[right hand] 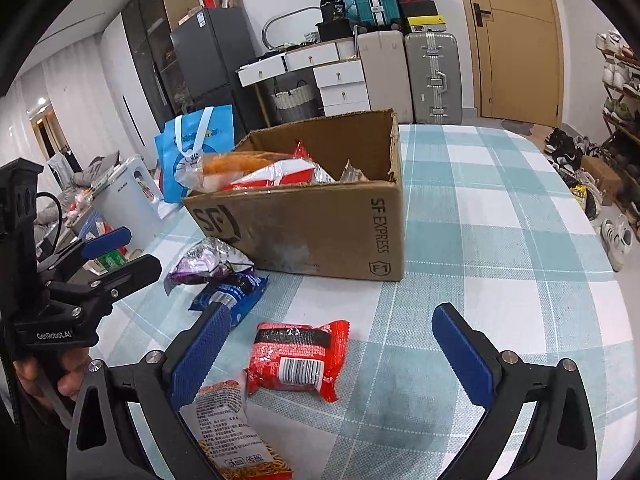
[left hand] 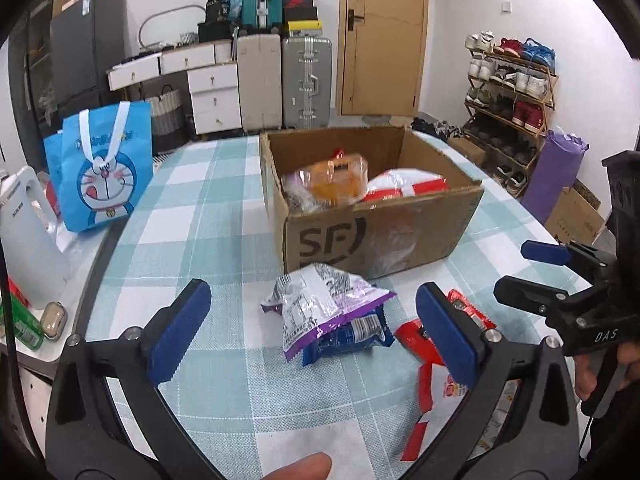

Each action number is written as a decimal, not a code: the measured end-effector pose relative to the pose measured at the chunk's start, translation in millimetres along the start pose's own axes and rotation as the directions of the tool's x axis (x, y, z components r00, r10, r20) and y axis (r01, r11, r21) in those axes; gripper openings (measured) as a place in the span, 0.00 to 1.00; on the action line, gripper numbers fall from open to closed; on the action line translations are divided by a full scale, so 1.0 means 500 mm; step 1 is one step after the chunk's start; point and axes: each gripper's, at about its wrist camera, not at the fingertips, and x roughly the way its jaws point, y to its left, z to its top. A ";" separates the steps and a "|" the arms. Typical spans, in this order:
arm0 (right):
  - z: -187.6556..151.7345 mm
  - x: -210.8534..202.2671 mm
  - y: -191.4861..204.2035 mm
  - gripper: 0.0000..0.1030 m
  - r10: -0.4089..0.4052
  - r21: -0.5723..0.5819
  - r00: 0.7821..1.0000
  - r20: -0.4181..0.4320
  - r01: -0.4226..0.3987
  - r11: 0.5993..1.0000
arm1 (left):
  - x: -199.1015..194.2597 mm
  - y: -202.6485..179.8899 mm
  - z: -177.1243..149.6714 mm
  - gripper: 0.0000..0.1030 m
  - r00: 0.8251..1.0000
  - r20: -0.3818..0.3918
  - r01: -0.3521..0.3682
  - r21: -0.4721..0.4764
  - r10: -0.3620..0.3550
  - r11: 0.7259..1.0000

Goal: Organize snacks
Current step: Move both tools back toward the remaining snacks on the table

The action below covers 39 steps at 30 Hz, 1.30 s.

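An open SF cardboard box (left hand: 380, 232) (right hand: 320, 228) stands on the checked tablecloth and holds several snack packs, orange (left hand: 336, 180) and red-white (left hand: 404, 188). In front of it lie a purple-white packet (left hand: 320, 304) (right hand: 208, 260) on top of a blue packet (left hand: 352, 338) (right hand: 236, 292), a red packet (right hand: 298, 360) (left hand: 416, 340), and a white-orange packet (right hand: 236, 432). My left gripper (left hand: 312, 340) is open, low over the purple packet. My right gripper (right hand: 332, 356) is open around the red packet and also shows at the right of the left wrist view (left hand: 532, 276).
A blue Doraemon bag (left hand: 100, 172) (right hand: 196, 148) and a white kettle (left hand: 28, 240) stand at the table's left. Suitcases (left hand: 306, 80), white drawers (left hand: 212, 96), a door and a shoe rack (left hand: 512, 108) are behind. The tablecloth (right hand: 500, 220) stretches right of the box.
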 end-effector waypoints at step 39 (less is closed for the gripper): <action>-0.056 0.138 0.019 0.99 -0.113 -0.050 0.971 -0.209 0.104 0.993 | 0.088 0.015 -0.017 0.99 0.993 -0.120 -0.020 -0.002 0.019 1.000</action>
